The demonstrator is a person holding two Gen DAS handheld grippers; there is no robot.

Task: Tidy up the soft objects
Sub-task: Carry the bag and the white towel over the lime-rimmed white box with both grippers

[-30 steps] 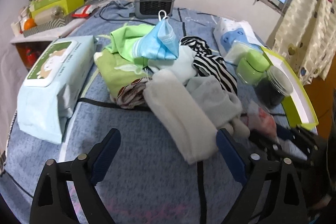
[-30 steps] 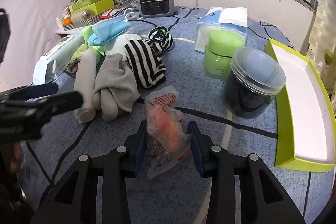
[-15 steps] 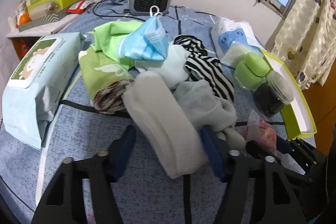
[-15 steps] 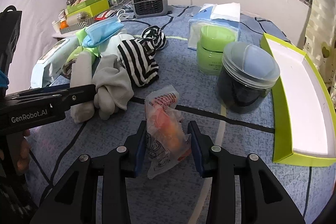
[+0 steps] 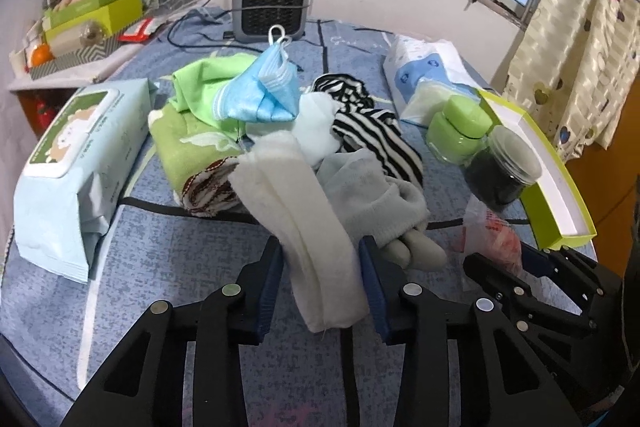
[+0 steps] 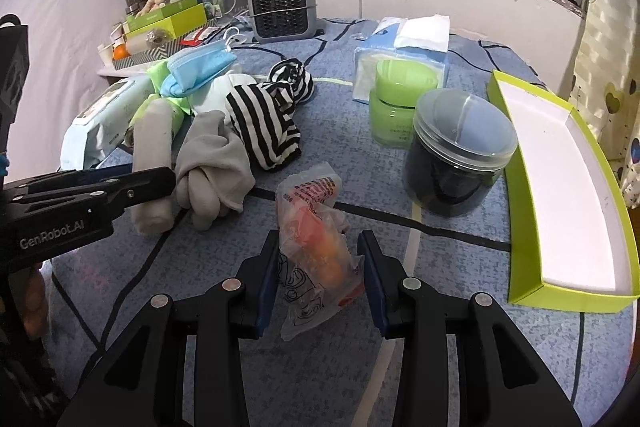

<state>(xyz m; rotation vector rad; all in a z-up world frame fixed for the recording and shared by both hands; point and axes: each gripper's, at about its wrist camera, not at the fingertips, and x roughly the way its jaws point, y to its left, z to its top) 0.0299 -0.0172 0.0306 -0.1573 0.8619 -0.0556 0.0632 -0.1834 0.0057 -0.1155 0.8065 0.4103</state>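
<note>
A heap of soft things lies on the blue cloth: a white folded towel (image 5: 304, 227), grey socks (image 5: 372, 199), a striped black-and-white cloth (image 5: 376, 131), a green towel (image 5: 188, 139) and a blue face mask (image 5: 268, 95). My left gripper (image 5: 320, 287) is shut on the near end of the white towel (image 6: 154, 163). My right gripper (image 6: 318, 271) is shut on a clear plastic packet with orange contents (image 6: 316, 239), which also shows in the left wrist view (image 5: 492, 235). The striped cloth (image 6: 268, 115) and grey socks (image 6: 216, 167) lie to the packet's left.
A wet-wipes pack (image 5: 76, 163) lies at the left. A green jar (image 6: 400, 103), a dark jar with a clear lid (image 6: 456, 155) and a green-edged white tray (image 6: 560, 187) stand at the right. A tissue pack (image 6: 404, 47) and a grey heater (image 6: 282, 7) stand behind.
My left gripper has moved forward and closed from wide open onto the white towel's near end. My right gripper has kept its hold on the packet and barely moved.
</note>
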